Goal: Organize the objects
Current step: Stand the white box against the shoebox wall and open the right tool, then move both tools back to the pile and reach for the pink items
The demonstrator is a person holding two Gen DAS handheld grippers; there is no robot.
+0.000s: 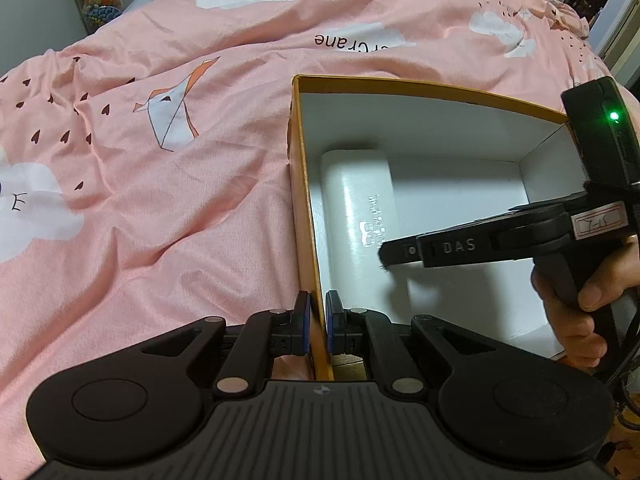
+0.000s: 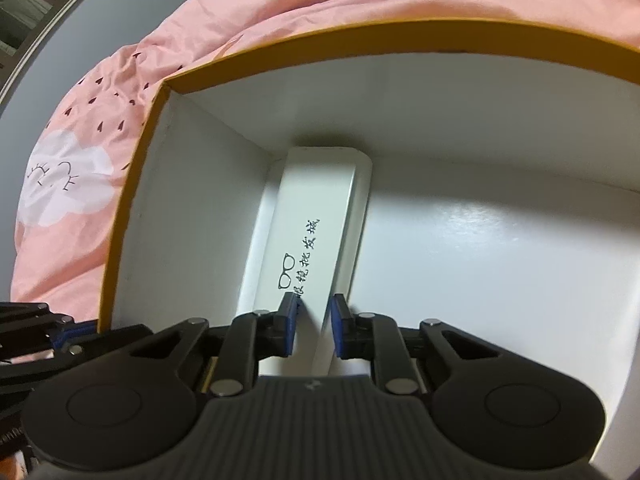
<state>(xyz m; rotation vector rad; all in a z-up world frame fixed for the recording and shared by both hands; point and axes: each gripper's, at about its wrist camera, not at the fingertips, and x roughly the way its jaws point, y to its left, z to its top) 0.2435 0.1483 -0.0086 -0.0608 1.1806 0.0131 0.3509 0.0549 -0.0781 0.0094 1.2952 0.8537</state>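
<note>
On the pink bedspread (image 1: 160,220): open box (image 1: 304,184), orange outside, white within. Left gripper (image 1: 318,324) clamped on the near left wall, steadying it. Inside, along the left wall: white case (image 2: 312,236), flat on the floor. Right gripper (image 2: 316,324) narrow over its near end, grip uncertain. Advised: hold wall firm, release only once case rests flat, withdraw straight up.
</note>
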